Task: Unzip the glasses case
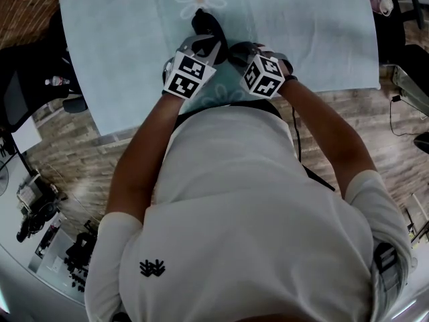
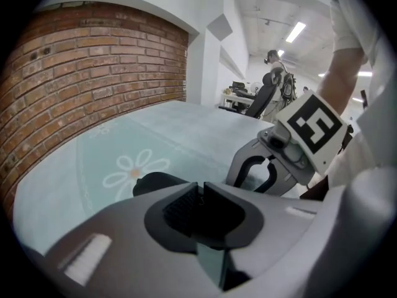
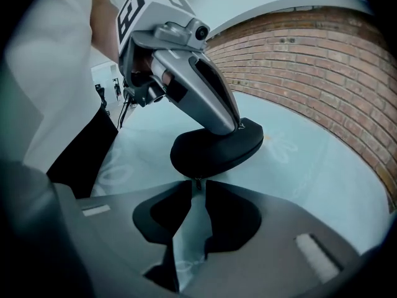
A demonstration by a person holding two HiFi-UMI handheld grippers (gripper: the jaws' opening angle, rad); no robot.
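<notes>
The black glasses case [image 3: 214, 151] lies on the bench [image 1: 322, 32] just ahead of the right gripper [image 3: 197, 190], which is pinched closed on the zipper pull [image 3: 197, 182] at the case's near edge. The left gripper [image 2: 200, 196], jaws together, bears down on the case's far top, so I judge the pull must travel around the rim.

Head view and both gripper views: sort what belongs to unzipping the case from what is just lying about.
Job in hand:
case, held by the left gripper
zipper pull, pinched by the right gripper

Lying about:
cloth under the case
brick wall
chair
</notes>
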